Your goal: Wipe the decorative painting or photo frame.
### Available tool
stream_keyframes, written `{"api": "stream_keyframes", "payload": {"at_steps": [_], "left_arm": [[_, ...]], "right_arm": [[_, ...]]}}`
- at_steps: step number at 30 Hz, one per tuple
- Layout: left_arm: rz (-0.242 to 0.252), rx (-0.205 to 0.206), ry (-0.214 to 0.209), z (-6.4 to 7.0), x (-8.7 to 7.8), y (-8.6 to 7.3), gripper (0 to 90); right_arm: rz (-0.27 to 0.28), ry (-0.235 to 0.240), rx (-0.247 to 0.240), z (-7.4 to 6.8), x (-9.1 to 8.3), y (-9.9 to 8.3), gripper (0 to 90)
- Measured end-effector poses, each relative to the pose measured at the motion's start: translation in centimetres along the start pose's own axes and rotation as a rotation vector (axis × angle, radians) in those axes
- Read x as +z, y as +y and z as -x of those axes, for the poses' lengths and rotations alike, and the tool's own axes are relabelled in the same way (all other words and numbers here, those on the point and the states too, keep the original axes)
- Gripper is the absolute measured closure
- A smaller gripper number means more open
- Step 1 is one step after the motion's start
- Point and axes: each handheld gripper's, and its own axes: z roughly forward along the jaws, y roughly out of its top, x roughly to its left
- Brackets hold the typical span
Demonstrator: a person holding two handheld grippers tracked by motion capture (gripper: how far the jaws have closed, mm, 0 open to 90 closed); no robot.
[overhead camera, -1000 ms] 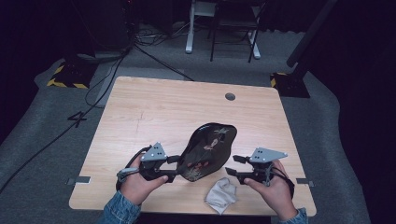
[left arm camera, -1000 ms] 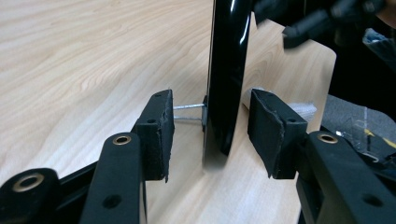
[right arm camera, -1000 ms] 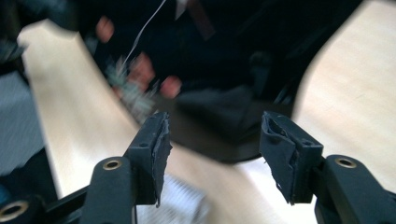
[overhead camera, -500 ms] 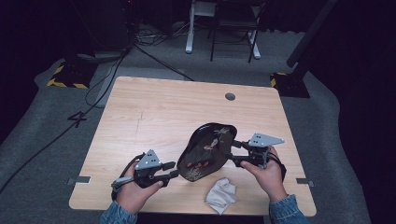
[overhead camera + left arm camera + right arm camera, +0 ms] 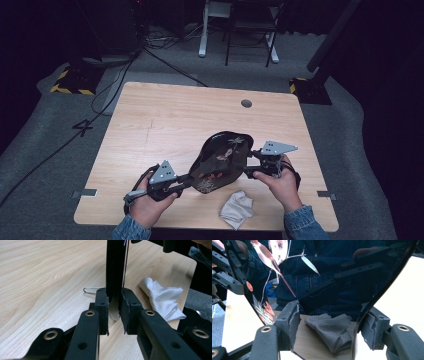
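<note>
Tray (image 5: 220, 160) edge-on, L gripper (image 5: 114, 308) clamping

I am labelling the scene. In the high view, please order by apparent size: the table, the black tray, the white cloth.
1. table
2. black tray, lifted nearer the camera, which may enlarge it somewhat
3. white cloth

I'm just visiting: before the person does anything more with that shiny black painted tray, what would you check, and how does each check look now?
1. Left tool clamps the tray edge: ok, its jaws press both faces.
2. Right tool has closed on the tray: not ok, its jaws stand wide with the rim between them.
3. Tray lifted off the table: ok, it stands on edge in the left gripper view.
4. White cloth out of the way: ok, lying beside the tray near the front edge.
5. Grip firm enough to hold the tray alone: cannot tell.
</note>
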Motion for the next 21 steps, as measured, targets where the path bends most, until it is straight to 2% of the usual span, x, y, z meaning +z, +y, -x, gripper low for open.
{"api": "stream_keyframes", "payload": {"at_steps": [4, 7, 10, 12, 17, 21], "left_arm": [[-0.008, -0.004, -0.009, -0.3, -0.1, 0.3, 77.2], [-0.008, 0.003, -0.008, -0.6, 0.0, 0.7, 76.8], [0.002, 0.005, -0.028, -1.1, 0.2, 1.3, 76.5], [0.011, 0.008, -0.036, -1.4, 0.4, 1.7, 76.1], [0.017, 0.028, -0.058, -2.1, 1.7, 3.0, 74.7], [0.01, 0.046, -0.083, -2.5, 2.8, 3.8, 74.0]], "right_arm": [[-0.004, -0.014, 0.013, -0.2, 0.0, 0.0, 38.9], [0.001, -0.044, 0.016, -0.5, -0.3, 0.1, 39.1], [0.014, -0.063, 0.023, -0.7, -0.7, 0.3, 39.4], [0.029, -0.093, 0.035, -0.9, -1.2, 0.3, 39.9], [0.053, -0.201, 0.05, -1.7, -2.6, 0.2, 40.0], [0.074, -0.252, 0.072, -1.9, -3.6, -0.1, 40.8]]}}
